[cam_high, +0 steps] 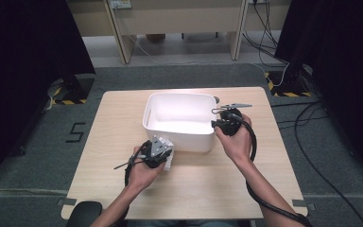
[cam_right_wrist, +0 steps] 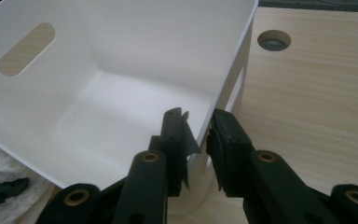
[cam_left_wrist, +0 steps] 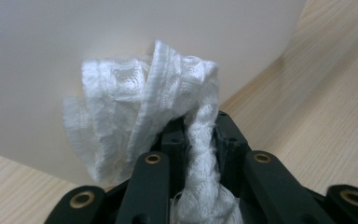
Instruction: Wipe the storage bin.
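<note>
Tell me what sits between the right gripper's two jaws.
The right gripper has the white bin's side wall between its jaws, one jaw inside, one outside, seen in the right gripper view. Whether they pinch it is unclear.

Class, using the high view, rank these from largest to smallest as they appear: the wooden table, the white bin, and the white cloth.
1. Wooden table
2. White bin, sitting on the table
3. White cloth, a small bunch clamped in the left tongs, partly hidden by them, so its full size is unsure
</note>
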Tool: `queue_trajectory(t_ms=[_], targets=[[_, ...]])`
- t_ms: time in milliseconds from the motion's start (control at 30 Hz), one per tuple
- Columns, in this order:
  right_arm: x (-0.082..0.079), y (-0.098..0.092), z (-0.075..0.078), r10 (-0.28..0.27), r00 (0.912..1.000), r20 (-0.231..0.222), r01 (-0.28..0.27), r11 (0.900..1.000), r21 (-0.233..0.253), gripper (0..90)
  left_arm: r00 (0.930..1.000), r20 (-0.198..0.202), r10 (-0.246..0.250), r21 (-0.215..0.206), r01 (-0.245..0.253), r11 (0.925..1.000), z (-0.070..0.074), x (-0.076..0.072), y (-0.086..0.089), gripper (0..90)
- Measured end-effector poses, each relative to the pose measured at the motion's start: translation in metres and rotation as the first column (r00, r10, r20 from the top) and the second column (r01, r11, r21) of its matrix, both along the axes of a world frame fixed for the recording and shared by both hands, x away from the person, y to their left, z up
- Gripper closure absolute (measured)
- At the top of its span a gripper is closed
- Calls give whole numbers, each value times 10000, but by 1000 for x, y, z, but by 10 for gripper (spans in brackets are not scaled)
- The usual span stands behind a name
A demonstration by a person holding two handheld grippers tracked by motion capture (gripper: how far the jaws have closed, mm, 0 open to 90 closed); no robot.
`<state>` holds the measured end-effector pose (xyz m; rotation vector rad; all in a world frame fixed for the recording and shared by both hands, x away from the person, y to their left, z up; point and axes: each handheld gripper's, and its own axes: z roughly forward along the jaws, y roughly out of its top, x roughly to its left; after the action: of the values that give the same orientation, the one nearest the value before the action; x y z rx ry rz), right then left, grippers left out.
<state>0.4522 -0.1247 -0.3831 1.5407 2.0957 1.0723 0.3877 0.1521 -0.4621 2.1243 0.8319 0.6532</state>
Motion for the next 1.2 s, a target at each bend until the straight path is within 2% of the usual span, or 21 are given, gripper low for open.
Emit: queue_trajectory(t_ms=[267, 333, 500, 667, 800, 833, 933, 967, 1000, 1067, 1133, 1200], targets=[[0, 0, 0, -2, 10000, -1, 2, 10000, 23, 756, 9998, 187, -36, -130, 38, 9999, 8, -2, 0, 772], [0, 0, 0, -2, 10000, 14, 2, 10000, 24, 757, 9997, 247, 32, -284, -25, 9996, 10, -2, -1, 772], [0, 0, 0, -7, 10000, 24, 7, 10000, 14, 756, 9994, 336, -28, -248, 36, 9997, 15, -3, 0, 772], [0, 0, 0, -10, 10000, 32, 10, 10000, 23, 756, 9982, 598, -44, -283, 61, 9996, 19, -2, 0, 772], [0, 0, -1, -9, 10000, 47, 9, 10000, 33, 756, 9987, 514, -12, -330, 29, 9995, 21, -3, 0, 772], [0, 0, -1, -11, 10000, 39, 11, 10000, 47, 755, 9980, 629, -70, -285, 88, 9996, 21, -2, 0, 772], [0, 0, -1, -11, 10000, 48, 11, 10000, 36, 756, 9984, 563, -29, -327, 47, 9995, 24, -3, -1, 772], [0, 0, 0, -11, 10000, 41, 11, 10000, 19, 755, 9975, 694, -93, -250, 110, 9996, 25, -3, 0, 772], [0, 0, 0, -7, 10000, 39, 7, 10000, 10, 755, 9973, 735, -60, -355, 87, 9993, 25, -3, -1, 772], [0, 0, 0, -12, 10000, 44, 12, 10000, 13, 755, 9980, 634, -29, -395, 54, 9992, 27, -4, -2, 772], [0, 0, -1, -15, 10000, 56, 15, 10000, 27, 755, 9970, 774, -87, -370, 116, 9992, 28, -3, -2, 772], [0, 0, -1, -13, 10000, 38, 12, 10000, 37, 755, 9975, 703, -59, -395, 87, 9992, 30, -4, -4, 772]])
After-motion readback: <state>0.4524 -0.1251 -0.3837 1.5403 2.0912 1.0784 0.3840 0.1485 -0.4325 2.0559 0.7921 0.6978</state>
